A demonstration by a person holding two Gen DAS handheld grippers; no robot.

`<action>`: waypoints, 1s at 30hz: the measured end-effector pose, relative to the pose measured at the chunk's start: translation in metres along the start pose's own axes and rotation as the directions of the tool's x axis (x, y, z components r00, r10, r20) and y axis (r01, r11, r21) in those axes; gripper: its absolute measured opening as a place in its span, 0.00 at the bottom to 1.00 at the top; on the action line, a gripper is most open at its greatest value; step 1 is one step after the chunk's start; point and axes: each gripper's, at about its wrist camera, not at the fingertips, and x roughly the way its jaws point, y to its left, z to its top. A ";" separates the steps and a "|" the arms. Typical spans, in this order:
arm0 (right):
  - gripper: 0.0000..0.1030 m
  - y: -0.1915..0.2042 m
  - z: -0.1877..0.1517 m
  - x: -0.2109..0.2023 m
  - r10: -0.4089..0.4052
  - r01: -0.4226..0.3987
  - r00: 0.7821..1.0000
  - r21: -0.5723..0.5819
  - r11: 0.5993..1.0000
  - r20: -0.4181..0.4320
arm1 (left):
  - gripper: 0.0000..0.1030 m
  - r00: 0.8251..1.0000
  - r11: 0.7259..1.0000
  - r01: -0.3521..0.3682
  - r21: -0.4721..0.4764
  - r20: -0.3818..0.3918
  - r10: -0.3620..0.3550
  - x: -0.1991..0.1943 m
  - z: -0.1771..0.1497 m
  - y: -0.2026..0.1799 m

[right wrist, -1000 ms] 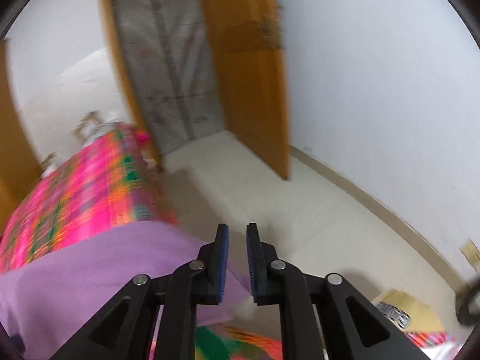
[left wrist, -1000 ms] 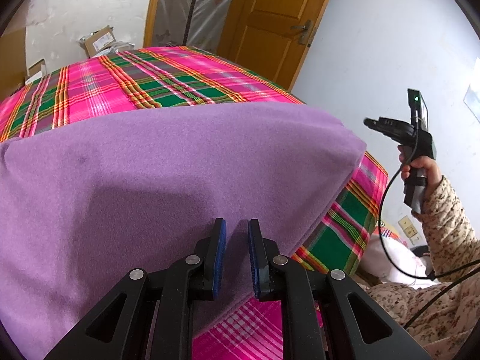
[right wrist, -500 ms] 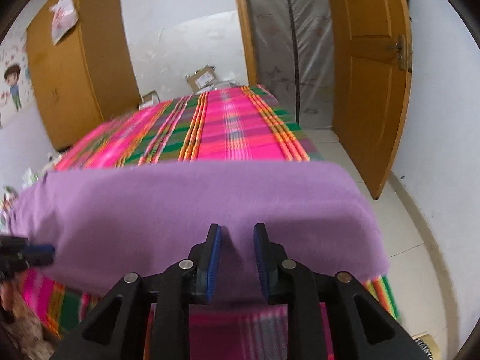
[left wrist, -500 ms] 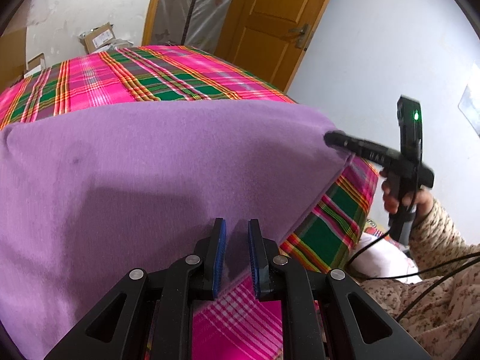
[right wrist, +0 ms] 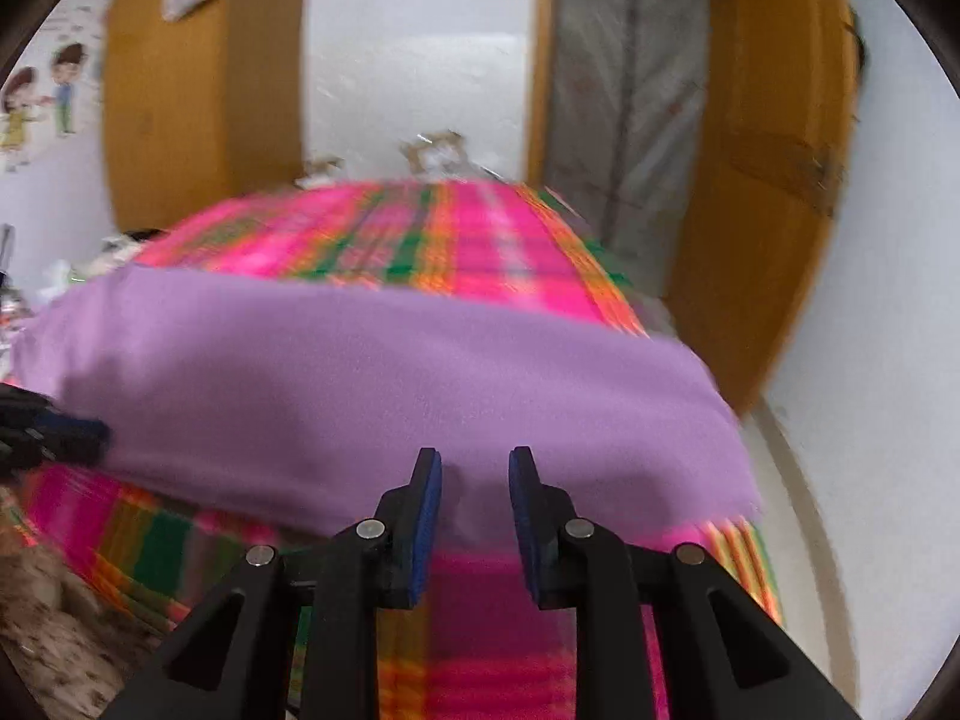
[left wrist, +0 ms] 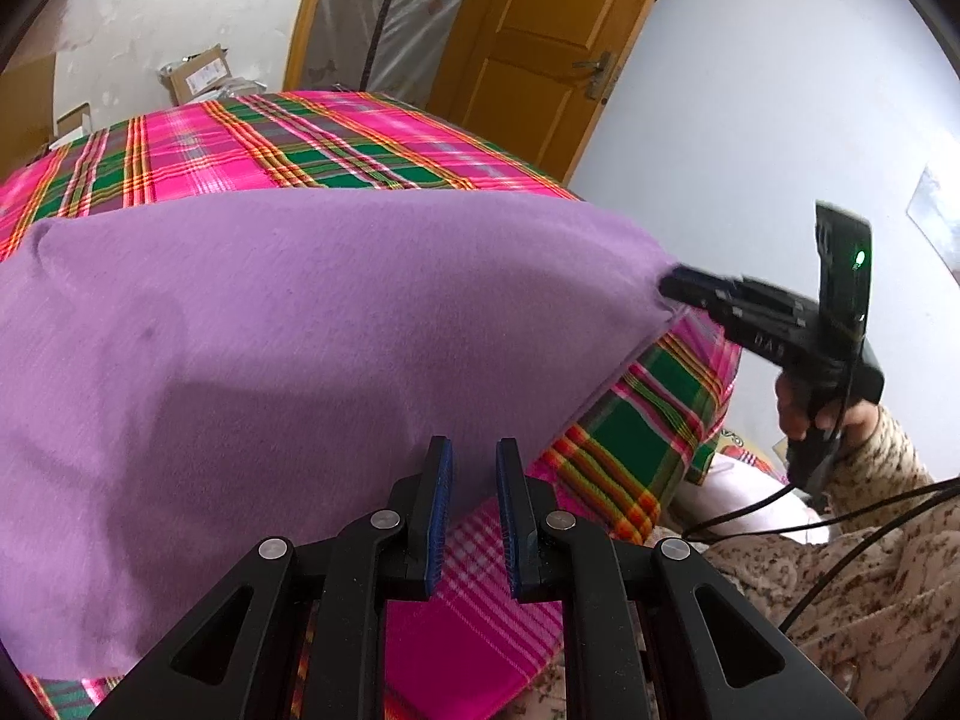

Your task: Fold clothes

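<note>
A purple cloth (left wrist: 312, 324) lies spread flat over the near end of a bed with a pink, green and orange plaid cover (left wrist: 288, 144). My left gripper (left wrist: 471, 474) is open with a narrow gap, its tips at the cloth's near edge, holding nothing. My right gripper shows in the left wrist view (left wrist: 675, 288), its tips at the cloth's right corner. In the blurred right wrist view the right gripper (right wrist: 474, 480) is open at the edge of the purple cloth (right wrist: 384, 384), and the left gripper (right wrist: 72, 435) shows at the cloth's left end.
An orange wooden door (left wrist: 540, 60) and a plastic-covered doorway (left wrist: 372, 18) stand behind the bed. Cardboard boxes (left wrist: 198, 72) sit by the far wall. A wooden wardrobe (right wrist: 198, 84) stands at left. White bedding (left wrist: 750, 504) lies on the floor beside the bed.
The right gripper swung from facing the floor and door round to the cloth's right corner, and its jaws widened. The left gripper stayed at the near edge.
</note>
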 end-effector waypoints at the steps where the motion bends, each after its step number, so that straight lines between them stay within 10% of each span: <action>1: 0.23 0.008 0.005 0.003 0.015 -0.015 1.000 -0.017 1.000 0.004 | 0.15 1.000 1.000 -0.001 -0.002 0.001 0.001 -0.001 -0.001 0.000; 17: 0.24 0.082 0.017 0.015 0.200 -0.209 0.978 -0.199 0.958 -0.061 | 0.15 0.989 0.988 -0.133 -0.073 0.061 0.138 -0.051 -0.020 0.037; 30: 0.28 0.169 0.019 0.040 0.408 -0.456 0.890 -0.352 0.818 -0.204 | 0.15 0.915 0.865 -0.350 -0.359 0.066 0.398 -0.113 -0.048 0.126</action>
